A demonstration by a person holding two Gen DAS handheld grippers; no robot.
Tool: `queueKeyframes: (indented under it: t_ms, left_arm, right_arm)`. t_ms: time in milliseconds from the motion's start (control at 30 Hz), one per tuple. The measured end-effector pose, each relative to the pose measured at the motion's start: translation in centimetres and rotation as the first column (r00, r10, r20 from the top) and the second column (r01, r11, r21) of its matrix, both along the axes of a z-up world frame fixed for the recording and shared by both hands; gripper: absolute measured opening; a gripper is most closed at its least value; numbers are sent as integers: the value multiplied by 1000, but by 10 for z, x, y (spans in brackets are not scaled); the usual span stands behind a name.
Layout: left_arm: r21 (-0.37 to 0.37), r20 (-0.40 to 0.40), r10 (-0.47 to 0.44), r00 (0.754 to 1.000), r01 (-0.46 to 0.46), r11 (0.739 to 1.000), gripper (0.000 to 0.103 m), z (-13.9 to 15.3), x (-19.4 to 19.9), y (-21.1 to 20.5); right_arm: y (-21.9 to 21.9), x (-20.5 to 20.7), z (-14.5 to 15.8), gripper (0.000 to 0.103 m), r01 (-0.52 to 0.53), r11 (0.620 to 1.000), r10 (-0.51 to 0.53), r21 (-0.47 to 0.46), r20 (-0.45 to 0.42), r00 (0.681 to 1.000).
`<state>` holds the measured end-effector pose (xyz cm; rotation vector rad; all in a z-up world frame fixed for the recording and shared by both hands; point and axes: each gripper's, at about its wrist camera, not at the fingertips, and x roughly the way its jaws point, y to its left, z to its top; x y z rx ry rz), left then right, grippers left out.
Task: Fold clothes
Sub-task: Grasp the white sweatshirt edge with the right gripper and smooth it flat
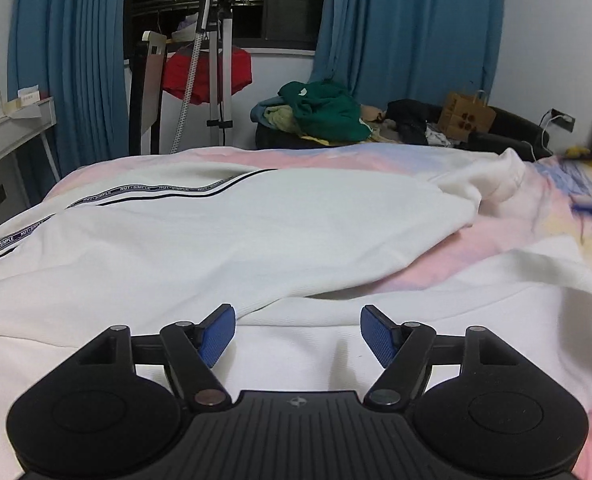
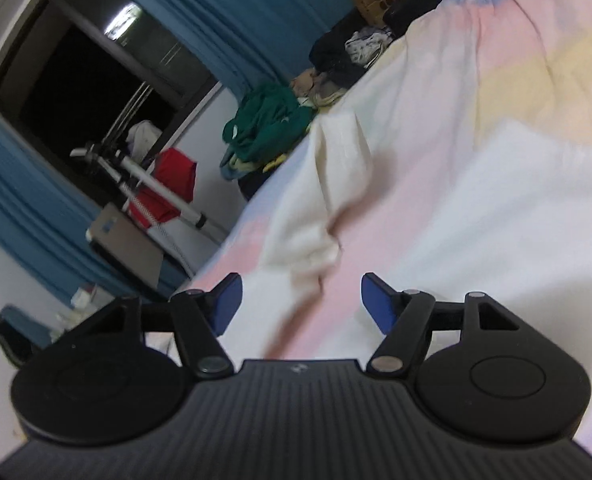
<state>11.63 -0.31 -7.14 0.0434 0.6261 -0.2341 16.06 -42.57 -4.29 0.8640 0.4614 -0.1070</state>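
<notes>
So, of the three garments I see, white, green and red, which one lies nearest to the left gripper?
The white sweatshirt, spread on the bed just ahead of the open left gripper. The green garment is piled beyond the bed, and the red one hangs by the window.

A: Where does the sweatshirt (image 1: pixel 216 240) lie?

B: Spread across the bed (image 1: pixel 495 248), just ahead of the left gripper (image 1: pixel 297 334); its sleeve (image 1: pixel 483 184) runs off to the right.

A: And behind the bed?

B: A pile of clothes (image 1: pixel 319 112) at the middle, a paper bag (image 1: pixel 465 118) to its right, a stand (image 1: pixel 220 80) to its left. A desk (image 1: pixel 12 128) sits at the far left.

A: The right gripper (image 2: pixel 301 304)?

B: Above the bed, with the sleeve (image 2: pixel 335 188) just ahead.
</notes>
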Motion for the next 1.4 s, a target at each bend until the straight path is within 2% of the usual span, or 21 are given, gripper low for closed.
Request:
queueKeyframes:
  t_ms: [67, 167, 233, 300, 333, 433, 500, 533, 667, 800, 833, 867, 900, 933, 1000, 1100, 1233, 1300, 1400]
  left_arm:
    - [-26, -12, -12, 1000, 12, 1000, 71, -4, 8, 7]
    - [-52, -27, -23, 999, 22, 998, 71, -8, 18, 15]
    - [-63, -34, -24, 999, 22, 998, 71, -5, 27, 20]
    - [-100, -52, -17, 998, 12, 995, 71, -6, 36, 26]
    - [-122, -60, -15, 998, 8, 993, 71, -8, 39, 29]
    - [-139, -115, -4, 993, -12, 990, 71, -20, 50, 33]
    - [-139, -138, 4, 990, -23, 990, 71, -29, 55, 35]
    - [-138, -141, 3, 990, -23, 990, 71, -30, 56, 36]
    - [-154, -125, 4, 992, -24, 988, 70, -29, 54, 39]
    - [-220, -144, 25, 989, -56, 974, 69, -29, 55, 45]
    - [-235, -151, 25, 988, -61, 970, 68, -28, 55, 46]
    - [-250, -158, 25, 987, -65, 966, 68, -28, 55, 47]
    - [-265, -165, 26, 986, -69, 962, 68, -27, 54, 48]
    - [-278, -165, 23, 986, -69, 958, 68, -25, 54, 49]
    - [-295, -162, 22, 987, -69, 953, 68, -23, 54, 51]
    - [-281, -155, 27, 988, -70, 957, 68, -21, 51, 50]
    - [-231, -144, 23, 989, -57, 971, 68, -24, 48, 42]
    - [-205, -139, 23, 990, -52, 977, 68, -24, 47, 37]
    - [-181, -133, 20, 991, -44, 982, 68, -25, 47, 31]
  right_arm:
    - [-13, 36, 7, 69, 35, 999, -35, 1, 25, 999]
    - [-36, 90, 6, 69, 53, 997, -56, 50, 60, 997]
    - [-48, 116, -2, 68, 99, 993, -101, 69, 23, 995]
    - [-54, 137, -13, 64, 102, 992, -101, 80, -19, 995]
    - [-54, 146, -16, 56, 100, 993, -98, 64, -39, 994]
    - [-44, 170, -23, 42, 61, 998, -63, -30, -61, 996]
    - [-37, 178, -14, 28, 53, 995, -59, -85, -64, 996]
    - [-33, 181, -8, 12, 52, 993, -59, -111, -65, 996]
    - [-19, 194, 15, 8, 44, 976, -60, -214, -69, 996]
    - [-4, 207, 39, 7, 36, 949, -62, -315, -73, 995]
    - [-3, 198, 52, 7, 59, 941, -59, -334, 11, 998]
    - [-4, 182, 68, 7, 97, 933, -51, -348, 138, 989]
    - [-9, 165, 78, 7, 145, 924, -66, -355, 225, 972]
    - [-20, 151, 77, 7, 190, 921, -105, -340, 253, 962]
    - [-48, 124, 60, 7, 264, 919, -194, -292, 245, 950]
    - [-93, 92, 0, 7, 319, 916, -310, -245, 74, 948]
    - [-129, 50, -83, 6, 381, 912, -396, -152, -84, 915]
    - [-132, 37, -113, 6, 393, 911, -407, -127, -123, 905]
    - [-131, 32, -124, 6, 395, 910, -408, -123, -111, 906]
